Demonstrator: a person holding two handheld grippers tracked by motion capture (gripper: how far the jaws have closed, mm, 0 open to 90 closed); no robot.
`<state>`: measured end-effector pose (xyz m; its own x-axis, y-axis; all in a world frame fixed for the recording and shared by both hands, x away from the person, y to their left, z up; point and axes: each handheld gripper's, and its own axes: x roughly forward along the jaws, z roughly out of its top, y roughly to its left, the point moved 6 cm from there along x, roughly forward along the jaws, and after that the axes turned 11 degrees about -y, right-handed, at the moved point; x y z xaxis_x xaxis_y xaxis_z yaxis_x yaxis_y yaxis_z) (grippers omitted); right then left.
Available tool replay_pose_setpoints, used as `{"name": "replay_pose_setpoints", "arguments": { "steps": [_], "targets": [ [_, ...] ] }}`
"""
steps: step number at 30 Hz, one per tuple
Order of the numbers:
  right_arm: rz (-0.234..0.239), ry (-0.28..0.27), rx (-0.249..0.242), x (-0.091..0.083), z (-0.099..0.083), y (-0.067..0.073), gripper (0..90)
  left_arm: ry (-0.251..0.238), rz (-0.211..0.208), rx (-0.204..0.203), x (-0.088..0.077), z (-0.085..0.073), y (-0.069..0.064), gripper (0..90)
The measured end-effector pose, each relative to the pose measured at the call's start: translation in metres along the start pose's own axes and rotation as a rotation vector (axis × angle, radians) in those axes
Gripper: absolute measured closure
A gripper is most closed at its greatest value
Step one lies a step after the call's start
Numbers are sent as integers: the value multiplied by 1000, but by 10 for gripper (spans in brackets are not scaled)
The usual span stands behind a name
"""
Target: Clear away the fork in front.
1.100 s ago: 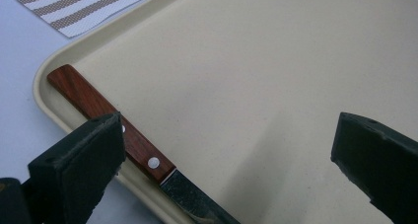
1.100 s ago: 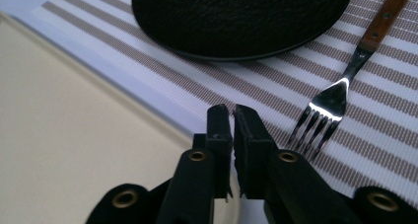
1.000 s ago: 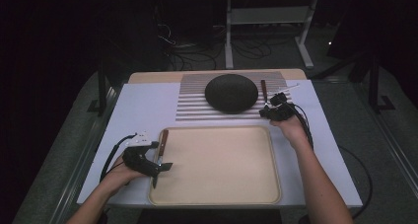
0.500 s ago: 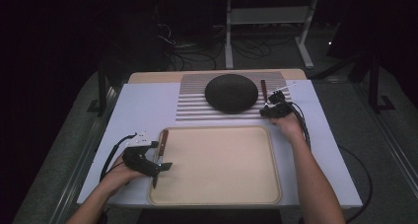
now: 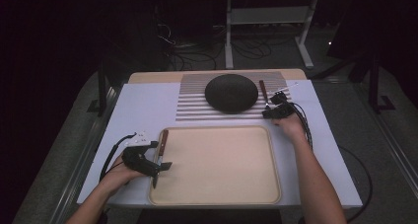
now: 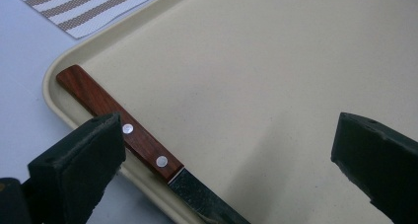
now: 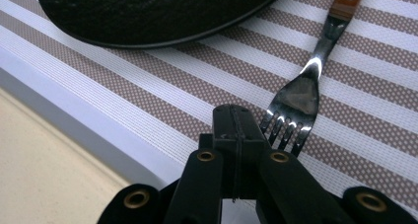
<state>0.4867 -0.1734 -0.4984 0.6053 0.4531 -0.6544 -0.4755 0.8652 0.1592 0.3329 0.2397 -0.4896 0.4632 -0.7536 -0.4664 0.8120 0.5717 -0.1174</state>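
A knife with a brown wooden handle (image 6: 118,128) lies along the left rim of the beige tray (image 5: 222,160), blade toward me. My left gripper (image 5: 160,155) stands open around it; in the left gripper view the left pad (image 6: 79,169) is against the handle and the gripper (image 6: 226,179) holds nothing. My right gripper (image 5: 268,113) is shut and empty, with its tips (image 7: 235,130) resting on the striped placemat (image 7: 374,51) just left of the tines of a fork (image 7: 296,100). The fork (image 5: 263,93) lies right of the black plate (image 5: 231,92).
The black plate (image 7: 148,12) sits upside down on the placemat (image 5: 197,105) at the back of the white table (image 5: 143,105). The tray's corner (image 7: 39,155) is close below the right gripper. Cables trail from both grippers.
The right hand has shifted only slightly beside the fork. The left gripper and the knife have stayed where they were.
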Motion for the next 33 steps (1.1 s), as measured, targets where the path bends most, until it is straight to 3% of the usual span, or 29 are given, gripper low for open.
{"name": "replay_pose_setpoints", "arguments": {
  "steps": [33],
  "targets": [
    [-94, 41, 34, -28, -15, -46, 887, -2, 0, -6, 0, 0, 1, 0]
  ]
}}
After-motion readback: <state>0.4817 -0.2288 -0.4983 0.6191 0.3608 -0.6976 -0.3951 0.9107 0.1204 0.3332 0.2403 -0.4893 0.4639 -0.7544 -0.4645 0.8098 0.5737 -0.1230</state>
